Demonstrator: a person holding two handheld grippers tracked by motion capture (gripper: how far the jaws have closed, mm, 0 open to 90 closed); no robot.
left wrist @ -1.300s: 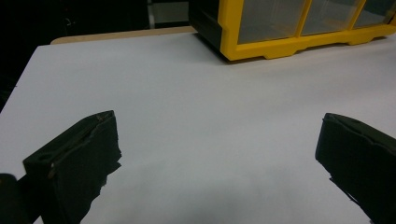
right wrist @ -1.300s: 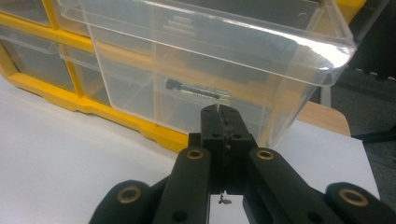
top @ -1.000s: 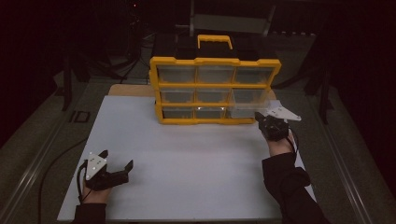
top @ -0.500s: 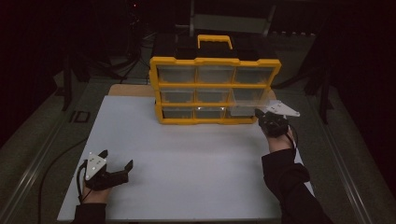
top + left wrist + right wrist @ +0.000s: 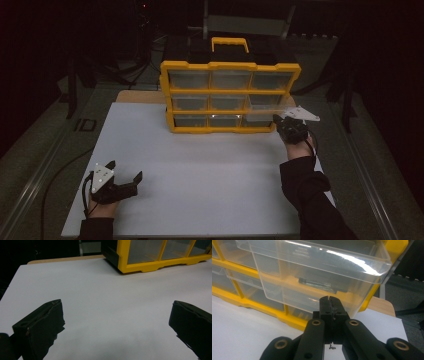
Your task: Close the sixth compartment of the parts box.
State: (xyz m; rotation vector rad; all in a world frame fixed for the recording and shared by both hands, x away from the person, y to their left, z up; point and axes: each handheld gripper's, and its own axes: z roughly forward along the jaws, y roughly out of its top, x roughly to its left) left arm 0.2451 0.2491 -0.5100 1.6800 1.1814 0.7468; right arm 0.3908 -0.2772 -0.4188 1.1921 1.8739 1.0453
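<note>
Right gripper [image 5: 329, 298], jaws pressed together, grips the front lip of a clear plastic drawer [image 5: 317, 270] pulled out of the yellow-framed storage cabinet [image 5: 230, 97] at the table's far right. Left gripper [image 5: 120, 182] rests near left on the white tabletop [image 5: 200, 170], jaws apart.

Yellow organizer frame [image 5: 230, 90], clear drawers [image 5: 317, 262], white tabletop [image 5: 200, 170], black gripper fingers [image 5: 40, 325].

Your high view is dim: the room falls to black around the pale table sheet [image 5: 200, 170], lit from above. Glare streaks the clear drawer [image 5: 317, 270] in the right gripper view, where the near black linkage is soft. The left gripper view blurs near its jaws.
</note>
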